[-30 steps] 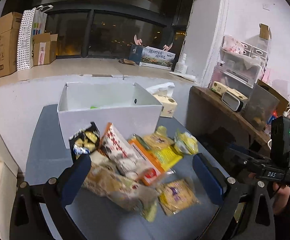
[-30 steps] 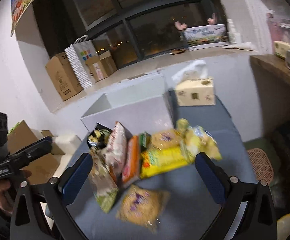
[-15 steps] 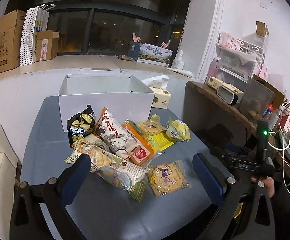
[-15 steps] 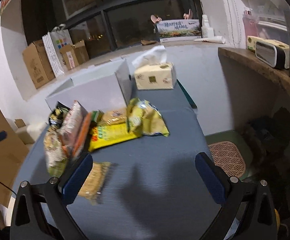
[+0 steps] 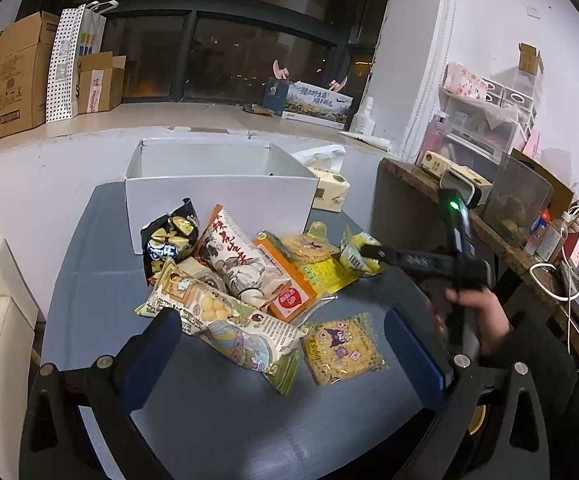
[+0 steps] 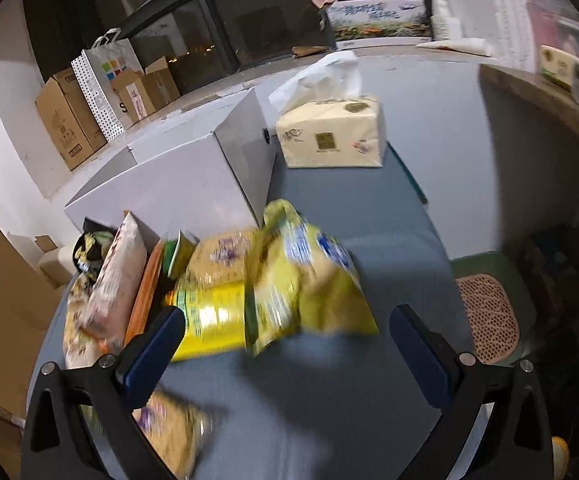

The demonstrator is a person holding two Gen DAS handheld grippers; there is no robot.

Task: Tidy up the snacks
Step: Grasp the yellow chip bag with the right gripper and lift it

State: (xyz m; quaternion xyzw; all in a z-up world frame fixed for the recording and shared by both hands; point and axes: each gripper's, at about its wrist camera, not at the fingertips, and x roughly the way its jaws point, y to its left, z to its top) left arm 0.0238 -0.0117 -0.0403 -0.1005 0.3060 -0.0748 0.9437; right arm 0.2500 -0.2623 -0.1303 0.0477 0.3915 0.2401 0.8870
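A pile of snack packs lies on the grey table (image 5: 229,412) in front of an open white box (image 5: 217,200). My left gripper (image 5: 285,350) is open, just short of a long cream pack (image 5: 229,320) and a square biscuit pack (image 5: 343,348). My right gripper (image 6: 285,350) is open and close to a yellow-green bag (image 6: 305,284), which lies between its fingers without touching them. In the left wrist view the right gripper (image 5: 373,251) reaches that yellow bag (image 5: 355,250) from the right. The white box (image 6: 177,188) stands behind the pile.
A tissue box (image 6: 331,132) stands right of the white box. A wooden shelf (image 5: 481,224) with clutter runs along the right. Cardboard boxes (image 5: 21,76) sit on the window ledge. A green stool (image 6: 489,312) stands beside the table.
My right gripper has moved forward toward the yellow-green bag, which now fills the space ahead of its fingers. My left gripper has pulled back and risen a little.
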